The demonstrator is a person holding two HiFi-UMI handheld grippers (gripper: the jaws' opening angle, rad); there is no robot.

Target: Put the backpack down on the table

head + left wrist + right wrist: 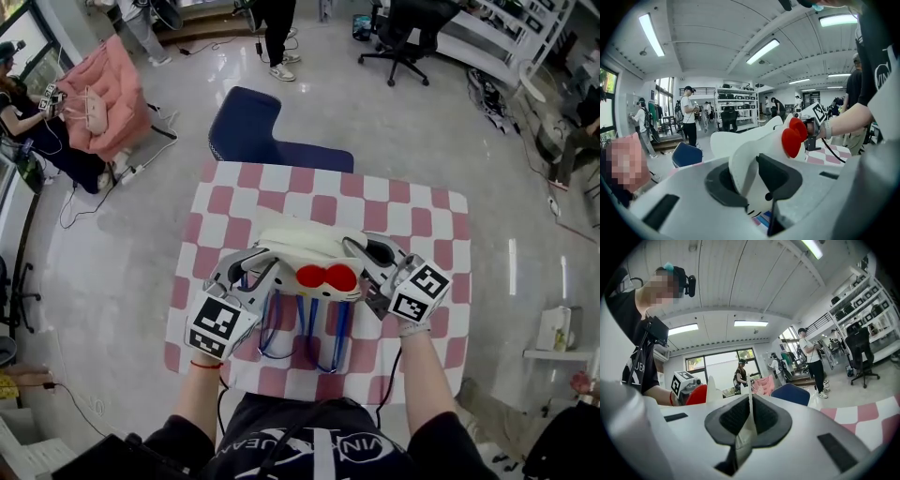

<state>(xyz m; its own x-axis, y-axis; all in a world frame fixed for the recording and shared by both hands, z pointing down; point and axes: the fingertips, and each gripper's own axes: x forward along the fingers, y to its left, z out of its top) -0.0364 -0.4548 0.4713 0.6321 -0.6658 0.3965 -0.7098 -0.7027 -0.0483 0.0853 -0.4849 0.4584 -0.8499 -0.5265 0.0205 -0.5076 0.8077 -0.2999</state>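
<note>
Black shirt (281, 450) of whoever wears the head cam fills the bottom edge of the head view, both forearms reaching up-frame. Left claw (246, 270) is centre-left and right claw (364, 253) centre-right, w/ the backpack (300, 246) stretched btwn them. It's white, w/ a red bow (327, 277) on the front and blue straps (305, 328) dangling toward the bottom of frame. It hangs over the near half of the table (427, 211), which has a pink-and-white check cloth. Can't tell from above whether its base touches the cloth. Dark blue chair (248, 127) stands just past the table's far edge, upper centre.

Left gripper view: left claw (750, 182) takes up the lower frame. Its dark pads are clamped on a thick white flap of the backpack (759, 140), so the jaws stand partly apart w/ the flap filling the gap. Bow (794, 136) is right of centre, w/ the right marker cube (818, 112) just behind it. Chair (686, 153) is lower left, and a strip of table (836, 152) shows at right.

Right gripper view: right claw (749, 420) is at bottom centre, pads nearly together, pinching a thin white edge of the backpack (711, 391). Bow (696, 395) and the left marker cube (683, 382) are at centre-left. Chair (790, 393) is right of centre, and the table (867, 411) is in the lower right corner.
</note>
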